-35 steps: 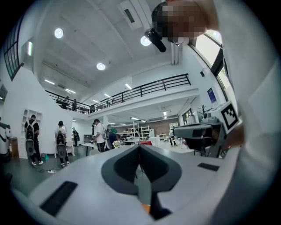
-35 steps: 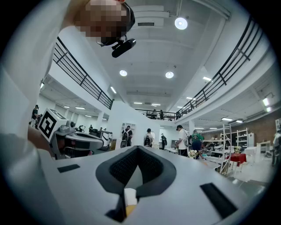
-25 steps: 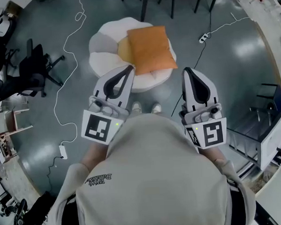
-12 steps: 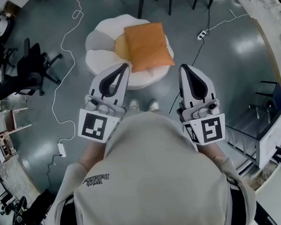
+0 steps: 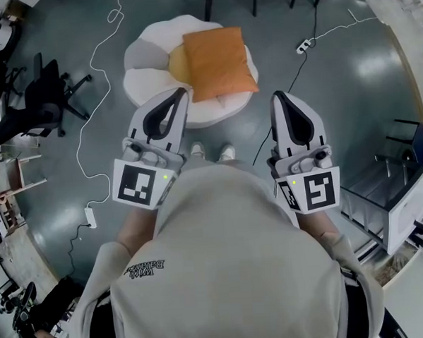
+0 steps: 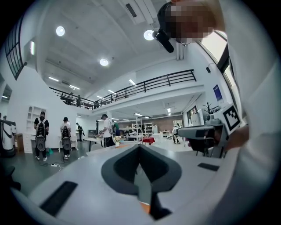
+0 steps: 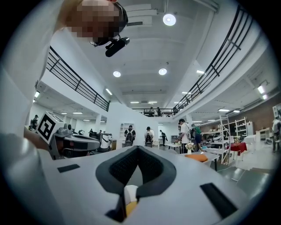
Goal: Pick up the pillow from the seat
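Observation:
An orange pillow lies on a round white seat on the floor ahead of the person. Both grippers are held out in front of the person's chest, above the floor and short of the seat. My left gripper is shut and empty, its tip just near the seat's front edge in the head view. My right gripper is also shut and empty, to the right of the seat. Through the left gripper's jaw gap a sliver of the orange pillow shows. A white and yellow sliver of the seat shows through the right one's.
A yellowish cushion lies under the pillow's left edge. The person's shoes stand just before the seat. A white cable and adapter lie to the left, a power strip to the right. A black office chair stands left, a metal cart right.
The seat and pillow have slid a little up and left in the head view. Both grippers stay shut and keep almost the same places in the view.

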A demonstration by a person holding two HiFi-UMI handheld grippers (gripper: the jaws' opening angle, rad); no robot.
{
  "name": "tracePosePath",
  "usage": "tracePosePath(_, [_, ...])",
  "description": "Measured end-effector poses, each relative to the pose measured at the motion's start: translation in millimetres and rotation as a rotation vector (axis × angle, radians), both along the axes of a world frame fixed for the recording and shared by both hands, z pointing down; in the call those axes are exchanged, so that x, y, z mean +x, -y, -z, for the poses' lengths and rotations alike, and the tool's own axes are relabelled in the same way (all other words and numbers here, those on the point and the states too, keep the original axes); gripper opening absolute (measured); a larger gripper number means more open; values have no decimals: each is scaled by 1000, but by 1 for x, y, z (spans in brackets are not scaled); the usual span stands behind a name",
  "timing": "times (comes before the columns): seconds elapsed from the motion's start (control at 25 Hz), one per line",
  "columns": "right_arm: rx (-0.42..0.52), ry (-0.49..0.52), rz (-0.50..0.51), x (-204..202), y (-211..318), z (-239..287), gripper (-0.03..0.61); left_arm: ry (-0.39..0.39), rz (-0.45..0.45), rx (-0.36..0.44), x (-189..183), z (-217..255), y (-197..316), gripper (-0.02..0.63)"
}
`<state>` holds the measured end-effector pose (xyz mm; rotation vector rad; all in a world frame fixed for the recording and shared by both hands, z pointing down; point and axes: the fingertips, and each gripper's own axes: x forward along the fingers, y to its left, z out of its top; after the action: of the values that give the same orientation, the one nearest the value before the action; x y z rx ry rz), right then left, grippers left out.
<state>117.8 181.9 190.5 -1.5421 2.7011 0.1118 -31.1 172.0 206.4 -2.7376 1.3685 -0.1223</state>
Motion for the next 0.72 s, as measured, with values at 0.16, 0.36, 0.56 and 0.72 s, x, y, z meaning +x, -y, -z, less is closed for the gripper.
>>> tracePosePath(0.16, [3,6,-7,17,-4,-6,8,5,27,-4,10,-2,-4,11])
tracePosePath(0.36, [9,23,-13,22,-8,-4,8,-7,33,7,13,6,-9,11])
tracePosePath(0.56, [3,31,-9,19,-13,-7,9,-1,41,7,11,1,-12,11])
tracePosePath(0.72, [-6,17,-4,15,-9,-10,9,-14,41,-2,9,-5,-8,11])
